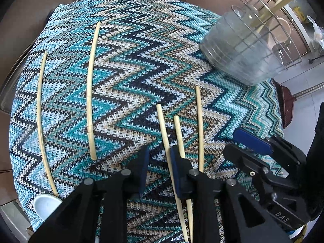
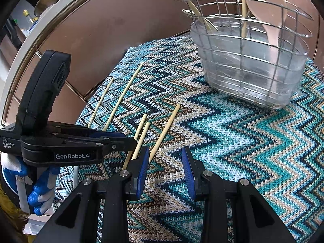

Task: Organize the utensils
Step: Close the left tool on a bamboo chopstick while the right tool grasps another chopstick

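Several pale wooden chopsticks lie on a zigzag knit cloth (image 1: 129, 64). In the left wrist view one (image 1: 41, 121) lies far left, one (image 1: 91, 93) left of centre, and three lie close together: (image 1: 165, 139), (image 1: 179, 133), (image 1: 200, 127). My left gripper (image 1: 160, 170) is open low over the cloth, its right finger (image 1: 178, 174) over the close group. My right gripper (image 2: 165, 172) is open and empty, just right of the chopsticks (image 2: 166, 129); it also shows in the left wrist view (image 1: 251, 141). A wire utensil holder (image 2: 251, 60) with a clear liner stands at the back right.
The holder contains a pink spoon (image 2: 269, 14) and chopsticks (image 2: 244, 10). A white bowl (image 1: 45, 204) sits at the cloth's near left edge. Brown cabinet fronts (image 2: 101, 32) stand behind the table. A gloved hand (image 2: 40, 190) holds the left gripper.
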The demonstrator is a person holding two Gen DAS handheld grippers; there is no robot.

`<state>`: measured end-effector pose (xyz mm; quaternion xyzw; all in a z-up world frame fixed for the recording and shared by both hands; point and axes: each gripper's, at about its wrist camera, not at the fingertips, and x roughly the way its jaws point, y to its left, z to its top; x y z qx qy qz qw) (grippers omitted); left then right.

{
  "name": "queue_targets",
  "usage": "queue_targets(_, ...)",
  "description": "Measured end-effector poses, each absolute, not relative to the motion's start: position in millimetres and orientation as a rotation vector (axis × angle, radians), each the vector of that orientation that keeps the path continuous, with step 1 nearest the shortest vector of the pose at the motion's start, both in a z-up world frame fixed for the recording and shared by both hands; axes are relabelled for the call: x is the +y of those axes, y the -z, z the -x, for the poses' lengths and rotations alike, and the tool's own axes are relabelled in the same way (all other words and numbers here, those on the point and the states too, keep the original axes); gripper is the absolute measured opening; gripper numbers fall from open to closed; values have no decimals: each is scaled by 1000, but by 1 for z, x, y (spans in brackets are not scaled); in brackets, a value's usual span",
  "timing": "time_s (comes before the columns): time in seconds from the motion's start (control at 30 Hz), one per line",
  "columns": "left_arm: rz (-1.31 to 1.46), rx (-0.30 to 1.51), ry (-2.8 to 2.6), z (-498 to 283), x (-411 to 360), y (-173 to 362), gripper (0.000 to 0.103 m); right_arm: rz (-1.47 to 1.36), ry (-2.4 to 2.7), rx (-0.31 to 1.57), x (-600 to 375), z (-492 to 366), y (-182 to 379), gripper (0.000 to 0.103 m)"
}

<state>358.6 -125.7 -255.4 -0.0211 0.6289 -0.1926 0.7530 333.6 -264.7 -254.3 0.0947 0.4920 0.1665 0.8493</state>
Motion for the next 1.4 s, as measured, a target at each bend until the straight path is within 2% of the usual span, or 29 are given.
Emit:
queue_targets(0.5, 85, 1417, 440, -367, -116, 254, 16, -157, -330, 1137, -243, -375, 263, 34)
queue_targets(0.8, 82, 1420, 430, -373, -121, 256, 16, -142, -322, 1182, -235, -393, 277, 20)
queue_targets(0.9, 66, 1413, 415, -374, -130, 258, 12, -169, -322, 1177, -239, -391, 278, 13)
queue_targets(0.97, 69, 1410, 408, -373, -131, 258, 7, -194, -328, 1176, -243, -389, 277, 11)
queue_targets(1.23, 113, 1372, 409, -359, -122, 250, 5, -241, -373, 1140, -251, -368, 264, 7)
queue_targets(1.4, 137, 1261, 430, -338, -108, 223, 5, -226, -395, 1083, -248, -349, 244, 7)
